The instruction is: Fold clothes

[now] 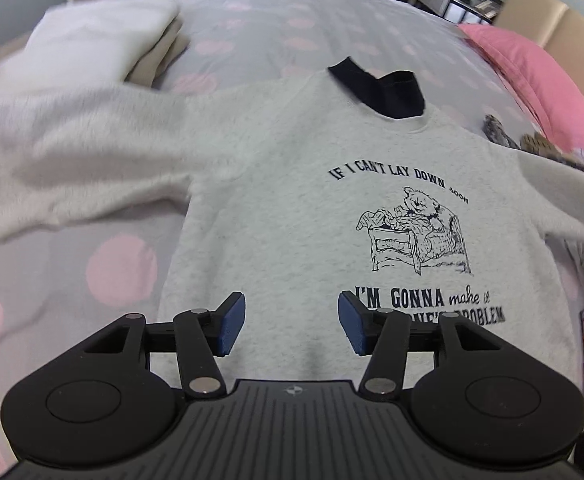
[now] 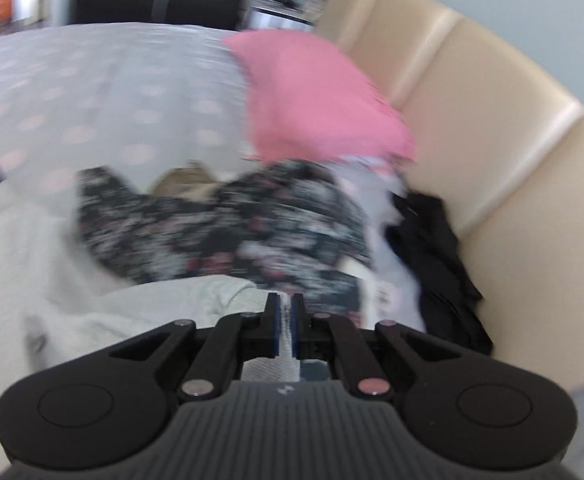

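Observation:
A light grey sweatshirt (image 1: 292, 208) with a bear print and a dark collar (image 1: 380, 88) lies face up on the bed, both sleeves spread out. My left gripper (image 1: 292, 322) is open and empty, hovering over the lower front of the sweatshirt. My right gripper (image 2: 287, 312) is shut on the ribbed cuff of the sweatshirt's right sleeve (image 2: 179, 300), which it holds up off the bed. The right wrist view is blurred.
The bed has a grey cover with pink dots (image 1: 119, 268). A folded stack of white and beige clothes (image 1: 103, 40) sits far left. A pink pillow (image 2: 316, 96), a dark floral garment (image 2: 227, 224), a black garment (image 2: 432, 248) and a cream headboard (image 2: 492, 140) lie to the right.

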